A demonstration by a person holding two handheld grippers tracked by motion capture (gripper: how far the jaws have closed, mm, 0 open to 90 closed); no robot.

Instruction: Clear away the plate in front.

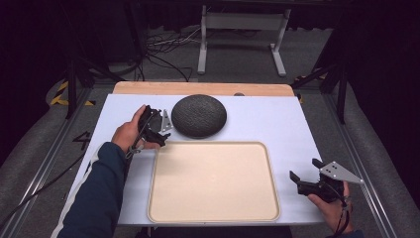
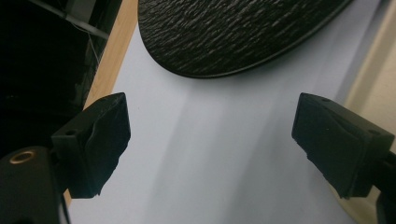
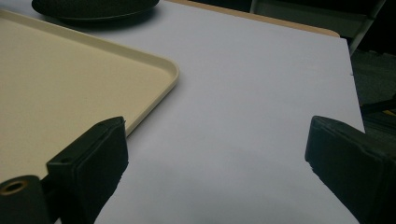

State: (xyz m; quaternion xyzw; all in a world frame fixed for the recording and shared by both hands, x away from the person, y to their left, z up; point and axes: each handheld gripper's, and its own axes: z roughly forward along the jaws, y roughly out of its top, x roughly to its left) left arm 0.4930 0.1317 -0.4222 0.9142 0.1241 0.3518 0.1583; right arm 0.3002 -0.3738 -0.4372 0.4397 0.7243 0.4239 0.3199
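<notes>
While the dark round textured dome (image 1: 199,116) sits on the surface (image 1: 277,124) just behind the beige tray (image 1: 214,216), my left tongs (image 1: 165,133) are just left of the dome, released, nothing between them. Right tongs (image 1: 303,174) are well apart from the dome, at the tray's right edge, released and empty.

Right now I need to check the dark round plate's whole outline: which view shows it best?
The high view: the dark round plate shows whole, behind the beige tray. The left gripper view shows its near edge close up; the right gripper view shows a sliver.
</notes>
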